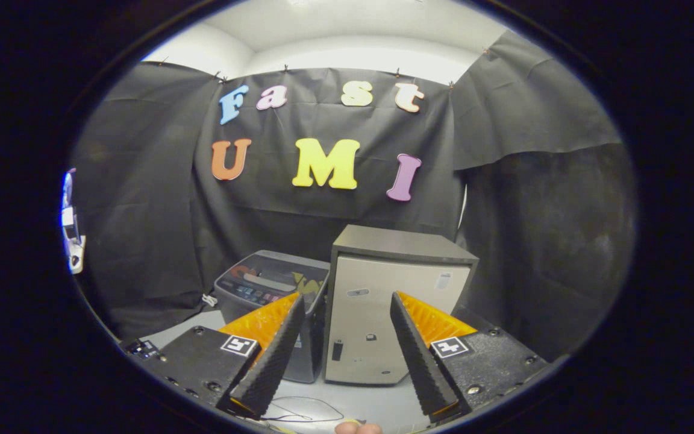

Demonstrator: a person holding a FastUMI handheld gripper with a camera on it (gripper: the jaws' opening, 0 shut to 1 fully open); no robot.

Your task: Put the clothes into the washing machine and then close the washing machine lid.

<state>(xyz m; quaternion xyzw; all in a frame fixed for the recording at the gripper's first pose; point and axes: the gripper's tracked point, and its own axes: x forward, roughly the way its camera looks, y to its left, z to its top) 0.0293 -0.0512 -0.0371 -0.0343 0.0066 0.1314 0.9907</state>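
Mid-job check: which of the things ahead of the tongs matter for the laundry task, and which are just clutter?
For the job:
washing machine, lid down, beyond the left finger
tongs, open, holding nothing

Just there:
grey cabinet, beside the washer, ahead between the fingers
thin cable on the floor

No clothes visible.

— We note the washing machine [271, 289]: its lower front sits behind the left finger [271, 355], its right side behind the grey cabinet [383, 313].

— Agreed. We can't tell the small marks on that cabinet's door, and a fingertip [356, 428] is cut off below.
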